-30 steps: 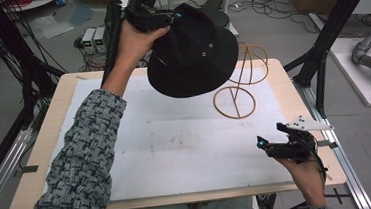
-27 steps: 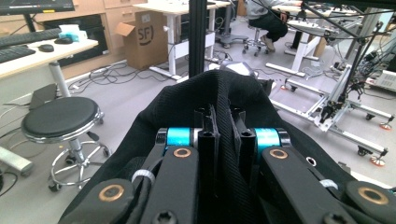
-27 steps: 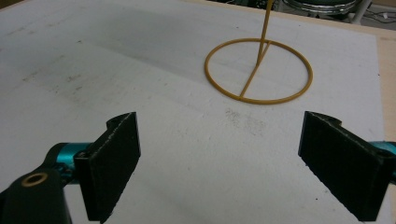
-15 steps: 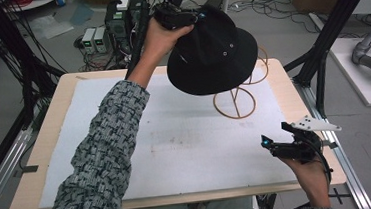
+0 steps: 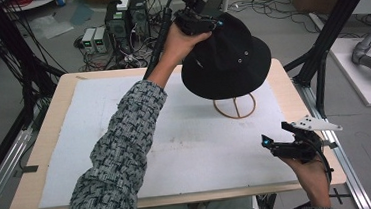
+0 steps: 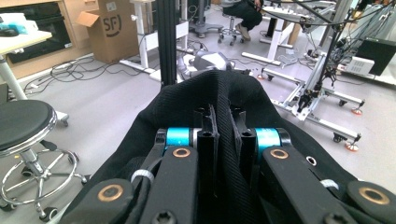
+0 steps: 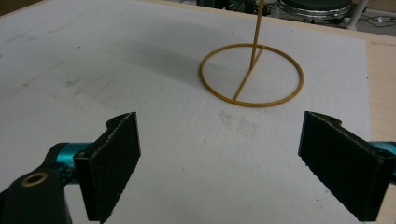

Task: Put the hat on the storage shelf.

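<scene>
A white foam mat [image 5: 177, 150] covers the wooden table [image 5: 49, 115]. Above its far right part hangs a black bucket hat [image 5: 227, 56], held in the air over a yellow wire hat stand [image 5: 235, 106] (its ring base rests on the mat). The left gripper [image 5: 198, 19] is clamped on the hat's fabric. The right gripper [image 5: 290, 149] rests near the table's front right corner, jaws wide apart with nothing between them.

We are seeing a cardboard box [image 6: 103, 29] sitting at upper left, a round black stool [image 6: 24, 123] standing at left, computer towers [image 5: 127, 18] resting beyond the table [image 5: 53, 107].
</scene>
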The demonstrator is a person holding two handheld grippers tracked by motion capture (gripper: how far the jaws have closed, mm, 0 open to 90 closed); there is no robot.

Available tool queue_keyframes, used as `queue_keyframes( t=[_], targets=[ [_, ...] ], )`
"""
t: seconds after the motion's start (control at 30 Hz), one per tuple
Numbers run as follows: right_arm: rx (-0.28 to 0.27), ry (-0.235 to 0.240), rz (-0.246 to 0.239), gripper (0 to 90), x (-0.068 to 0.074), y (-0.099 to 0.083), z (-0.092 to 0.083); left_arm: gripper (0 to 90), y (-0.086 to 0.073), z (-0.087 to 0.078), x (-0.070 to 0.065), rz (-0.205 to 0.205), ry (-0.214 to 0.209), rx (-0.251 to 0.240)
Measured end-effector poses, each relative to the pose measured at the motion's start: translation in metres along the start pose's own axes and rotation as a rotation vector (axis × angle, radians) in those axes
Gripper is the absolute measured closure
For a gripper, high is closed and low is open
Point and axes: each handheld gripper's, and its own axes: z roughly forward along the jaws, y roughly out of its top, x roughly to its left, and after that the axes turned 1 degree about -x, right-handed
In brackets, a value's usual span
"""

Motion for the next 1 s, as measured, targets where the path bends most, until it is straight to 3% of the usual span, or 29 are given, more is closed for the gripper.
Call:
queue_keyframes(
  t=[0.1, 0.37, 0.67, 0.87, 1.0],
  targets=[
    [-0.004, 0.002, -0.003, 12.5, 0.000, 0.001, -0.001, 83.5, -0.001, 0.010, -0.004, 0.017, -0.011, 0.012],
    [-0.009, 0.005, -0.006, 12.6, -0.001, 0.002, 0.000, 83.0, -0.005, 0.031, -0.013, 0.018, -0.020, 0.031],
    [-0.006, 0.001, 0.005, 12.6, -0.003, 0.000, -0.003, 81.8, -0.016, 0.058, -0.021, 0.062, -0.028, 0.087],
    [-0.012, 0.001, 0.008, 12.6, -0.005, 0.000, -0.005, 79.5, -0.020, 0.066, -0.023, 0.067, -0.031, 0.091],
    [-0.013, 0.001, 0.009, 12.6, -0.004, 0.000, -0.004, 72.2, -0.021, 0.067, -0.023, 0.071, -0.028, 0.105]
  ],
)
